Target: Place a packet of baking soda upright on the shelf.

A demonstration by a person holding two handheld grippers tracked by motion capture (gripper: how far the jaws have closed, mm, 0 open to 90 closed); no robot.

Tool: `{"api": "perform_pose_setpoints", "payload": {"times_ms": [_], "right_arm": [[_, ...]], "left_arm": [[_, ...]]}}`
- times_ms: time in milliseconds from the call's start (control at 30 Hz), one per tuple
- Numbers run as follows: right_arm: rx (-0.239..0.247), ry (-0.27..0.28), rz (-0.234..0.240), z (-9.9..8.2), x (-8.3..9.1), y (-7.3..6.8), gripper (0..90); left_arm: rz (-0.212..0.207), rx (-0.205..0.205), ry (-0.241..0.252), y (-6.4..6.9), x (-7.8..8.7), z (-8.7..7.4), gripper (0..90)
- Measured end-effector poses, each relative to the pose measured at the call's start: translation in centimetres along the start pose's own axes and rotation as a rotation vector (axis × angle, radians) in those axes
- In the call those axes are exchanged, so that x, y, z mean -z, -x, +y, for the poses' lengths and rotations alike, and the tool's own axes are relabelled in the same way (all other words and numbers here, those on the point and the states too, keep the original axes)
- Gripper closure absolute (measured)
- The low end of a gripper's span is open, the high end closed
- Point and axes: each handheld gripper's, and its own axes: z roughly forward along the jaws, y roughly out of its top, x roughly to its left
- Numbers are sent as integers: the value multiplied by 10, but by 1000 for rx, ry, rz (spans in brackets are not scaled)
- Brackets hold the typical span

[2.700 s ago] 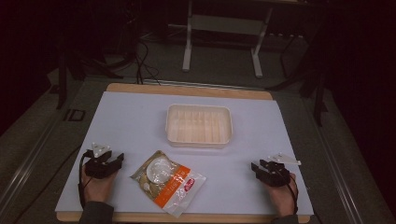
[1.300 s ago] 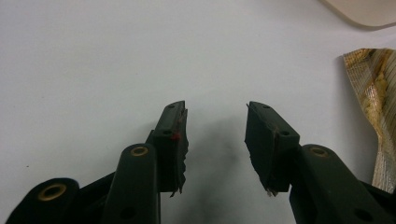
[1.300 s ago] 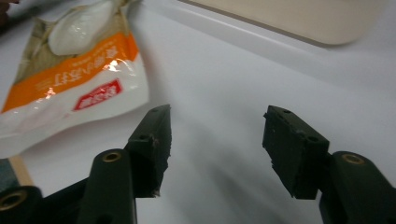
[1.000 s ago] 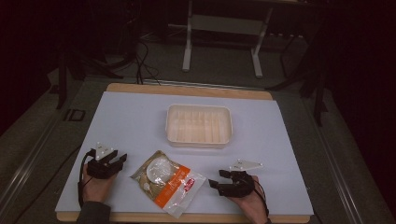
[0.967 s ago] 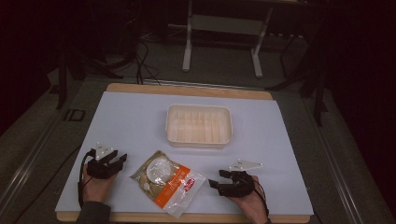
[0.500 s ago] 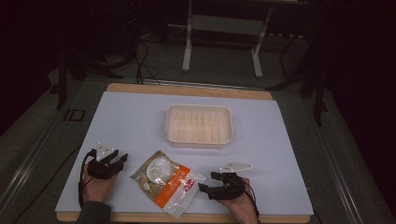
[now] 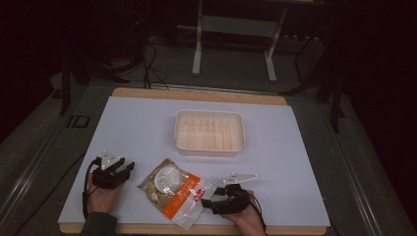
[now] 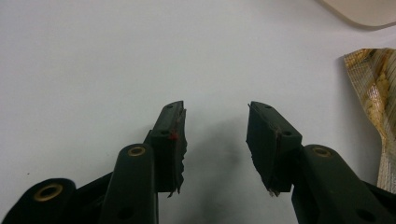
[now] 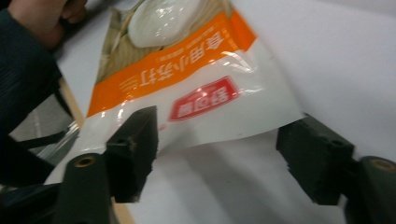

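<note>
Where the dark floor ends, a big white table (image 7: 147,128) with a wooden edge stands in the middle of the high view. On its far half sits a cream plastic tray (image 7: 209,131), shaped like a box with rounded corners, and it looks empty. Nearer and a bit to the left lies a shiny plastic food bag (image 7: 173,189) with an orange band, a red label and white lumps showing through. The left gripper (image 7: 116,172) rests on the table near the left of the bag, not touching it. Its black jaws are apart with nothing but bare table between them. The right gripper (image 7: 210,202) is at the near right end of the bag. In the right gripper view its jaws are wide apart, with the white end of the bag (image 9: 210,116) just at the gap.
</note>
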Motion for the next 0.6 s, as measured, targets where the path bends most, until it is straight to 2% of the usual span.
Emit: {"api": "perform_pose_setpoints", "payload": {"times_ms": [267, 600], "right_arm": [[-16, -17, 43, -1, -13, -10, 314], [-15, -7, 45, 2, -24, -18, 338]], "left_arm": [[0, 0, 1, 0, 0, 0, 563], [0, 1, 5, 0, 0, 0, 560]]}}
